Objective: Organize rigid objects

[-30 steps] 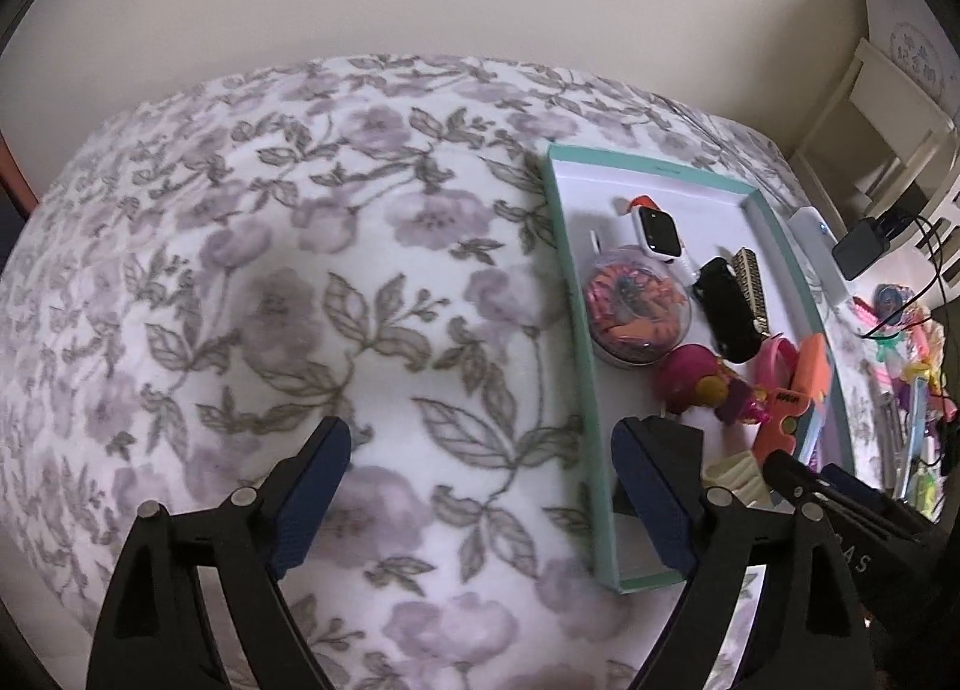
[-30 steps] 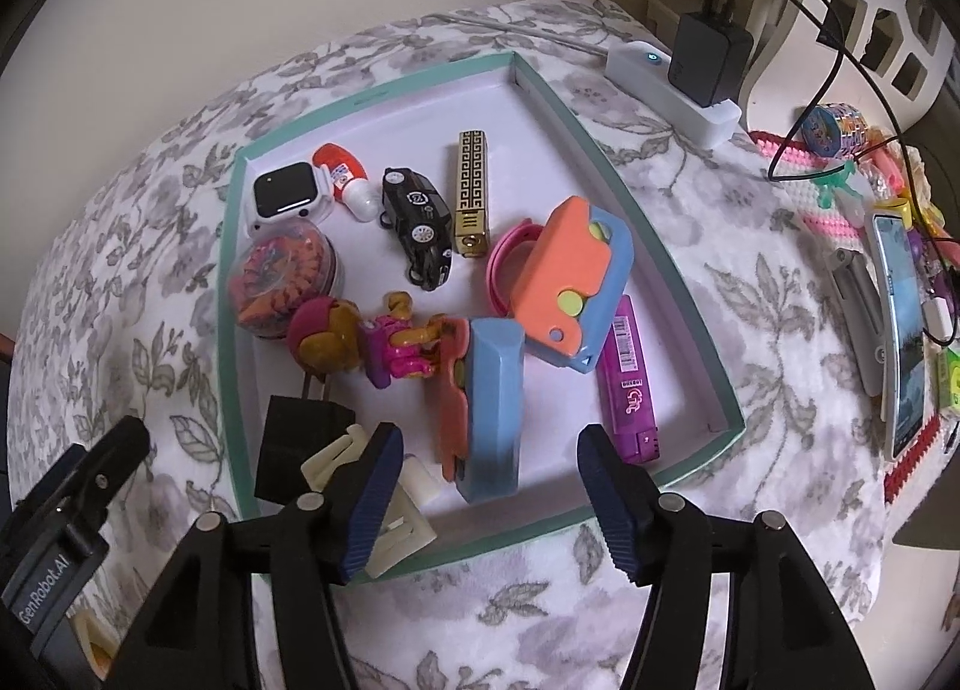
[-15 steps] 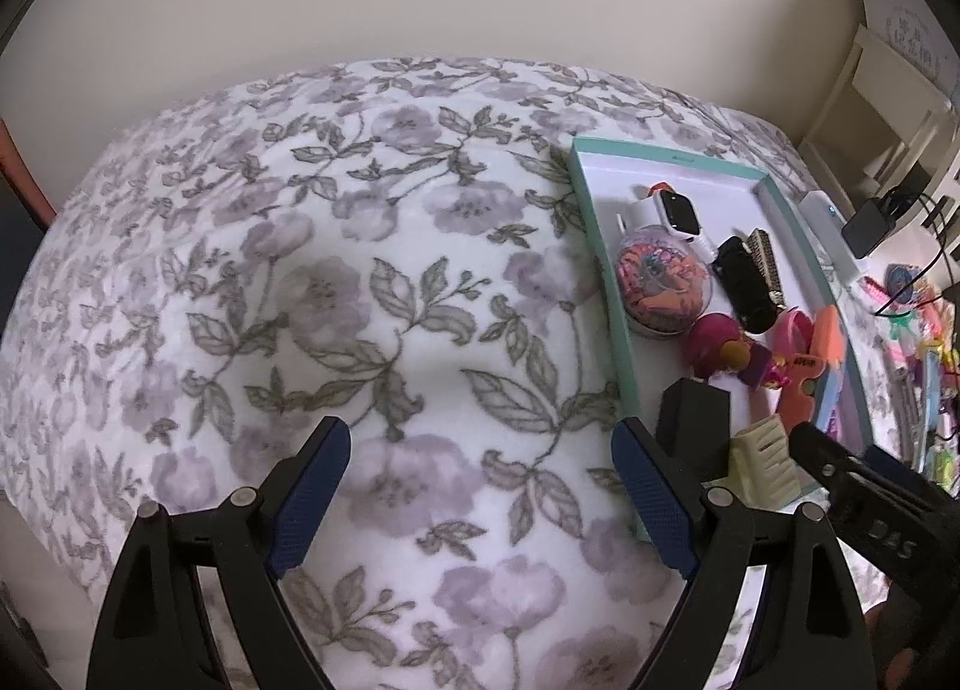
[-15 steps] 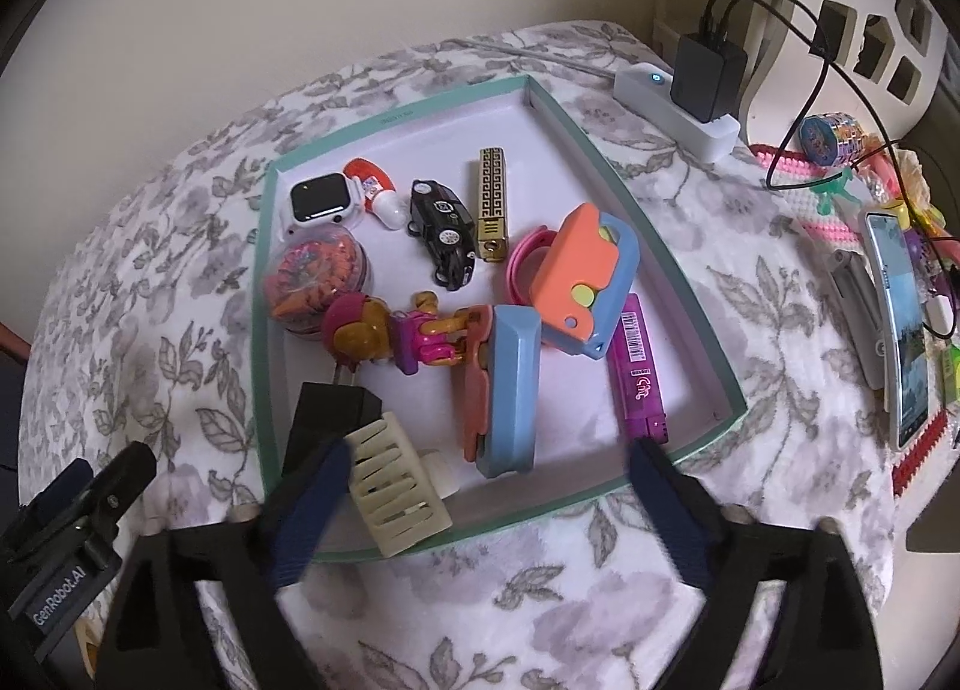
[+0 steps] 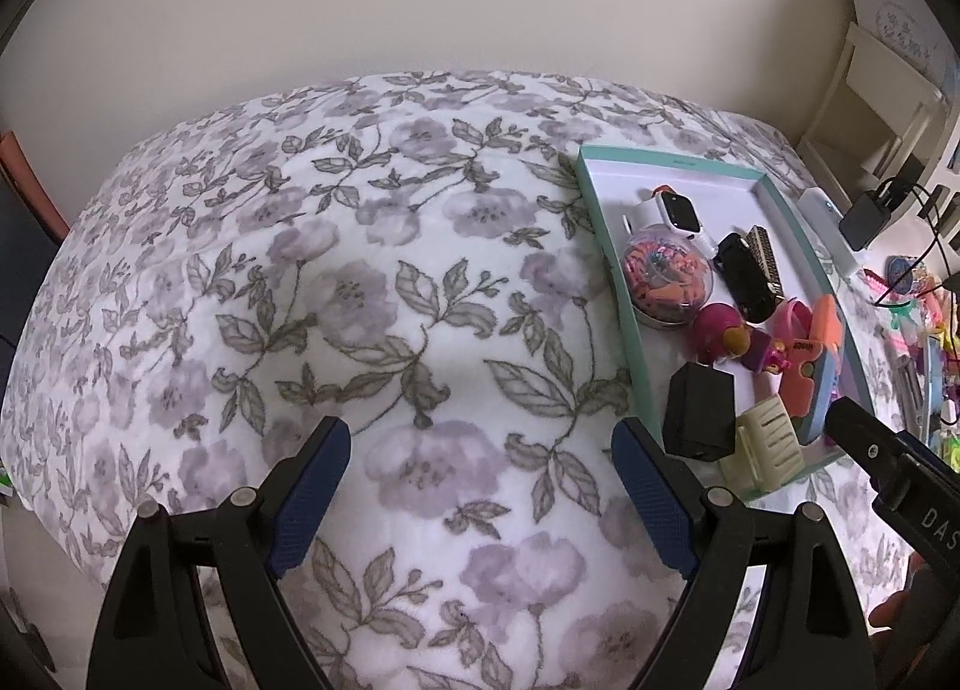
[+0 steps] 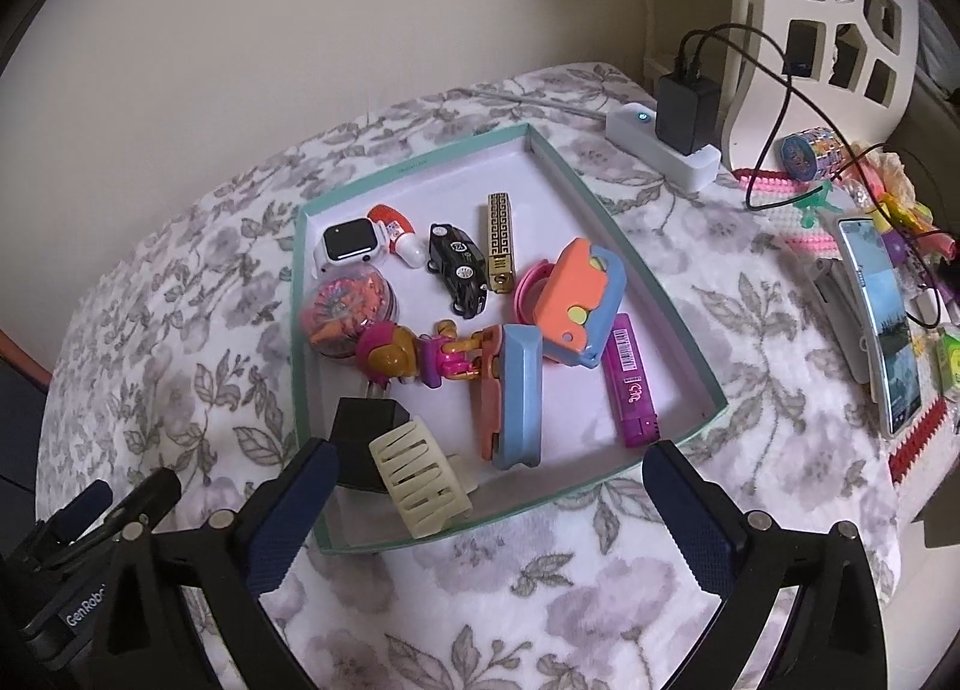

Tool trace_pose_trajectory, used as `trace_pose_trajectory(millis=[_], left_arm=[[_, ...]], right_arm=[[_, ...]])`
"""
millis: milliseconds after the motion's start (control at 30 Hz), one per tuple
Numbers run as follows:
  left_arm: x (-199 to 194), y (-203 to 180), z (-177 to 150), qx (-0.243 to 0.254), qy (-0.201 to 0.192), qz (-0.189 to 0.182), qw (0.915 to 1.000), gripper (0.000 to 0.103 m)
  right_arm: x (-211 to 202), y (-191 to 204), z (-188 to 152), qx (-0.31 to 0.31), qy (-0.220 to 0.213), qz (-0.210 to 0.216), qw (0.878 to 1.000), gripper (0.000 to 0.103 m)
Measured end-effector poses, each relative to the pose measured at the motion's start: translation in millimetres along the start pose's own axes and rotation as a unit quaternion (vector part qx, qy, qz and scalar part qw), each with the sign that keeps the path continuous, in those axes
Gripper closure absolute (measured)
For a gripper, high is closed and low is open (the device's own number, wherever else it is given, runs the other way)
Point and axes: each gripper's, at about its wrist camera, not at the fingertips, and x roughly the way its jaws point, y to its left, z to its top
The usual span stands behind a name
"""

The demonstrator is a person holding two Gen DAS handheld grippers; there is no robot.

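A teal-rimmed white tray (image 6: 684,312) (image 5: 606,222) lies on the floral blanket and holds small things: a cream hair claw (image 6: 420,483) (image 5: 768,444), a black charger block (image 6: 363,438) (image 5: 699,411), a blue-and-orange case (image 6: 519,396), an orange-and-blue toy (image 6: 579,294), a purple lighter (image 6: 630,384), a doll (image 6: 414,357), a black toy car (image 6: 459,267), a smartwatch (image 6: 351,243). My right gripper (image 6: 483,510) is open just before the tray's near edge, empty. My left gripper (image 5: 480,486) is open over bare blanket left of the tray.
A white power strip with a black charger (image 6: 678,132) lies behind the tray. A phone (image 6: 879,318), cables and small colourful items (image 6: 810,153) crowd the right side. A white chair (image 6: 828,12) stands at the back right. The wall runs behind.
My right gripper opened wide and drew back from the tray, leaving the cream hair claw lying by the black block. My left gripper drifted back, so more blanket shows.
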Motion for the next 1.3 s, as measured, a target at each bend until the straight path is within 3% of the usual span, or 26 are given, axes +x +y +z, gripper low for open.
trace_pose_trajectory(millis=[1300], left_arm=[[-53, 29, -22, -0.022, -0.065, 0.007, 0.9977, 0.014]], right_arm=[[-50, 20, -12, -0.039, -0.067, 0.004, 0.997, 0.000]])
